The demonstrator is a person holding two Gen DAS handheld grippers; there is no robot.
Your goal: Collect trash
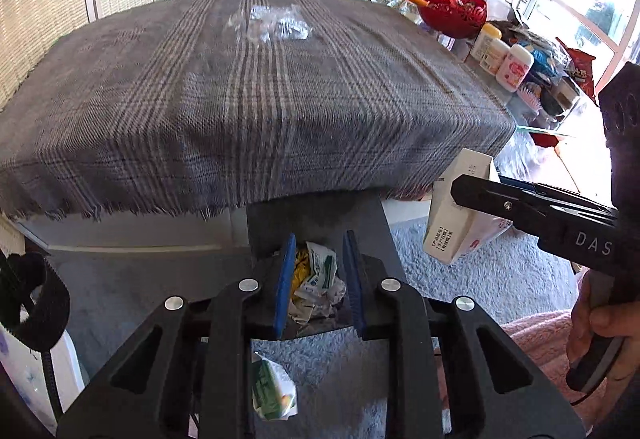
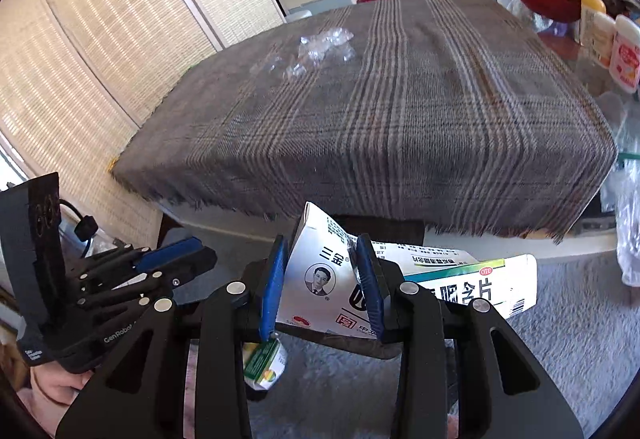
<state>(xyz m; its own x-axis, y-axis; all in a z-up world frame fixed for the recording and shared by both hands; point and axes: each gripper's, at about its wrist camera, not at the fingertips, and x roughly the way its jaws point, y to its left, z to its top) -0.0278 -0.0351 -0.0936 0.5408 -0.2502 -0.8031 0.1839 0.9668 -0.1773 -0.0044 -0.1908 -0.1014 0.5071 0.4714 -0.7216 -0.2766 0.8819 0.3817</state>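
Note:
My left gripper hangs open over a dark bin by the table's front edge. Through the gap between its blue pads I see crumpled paper and wrappers lying in the bin. A green-and-white packet shows below the bin's near rim; whether it is falling or lying on the carpet I cannot tell. My right gripper is shut on a crushed white medicine box, with a green-striped box behind it. Crumpled clear plastic lies far back on the plaid tablecloth.
Bottles and a red basket crowd the glass table to the right of the cloth. A woven screen stands on the left. Grey carpet surrounds the bin. A person's hand grips the right tool.

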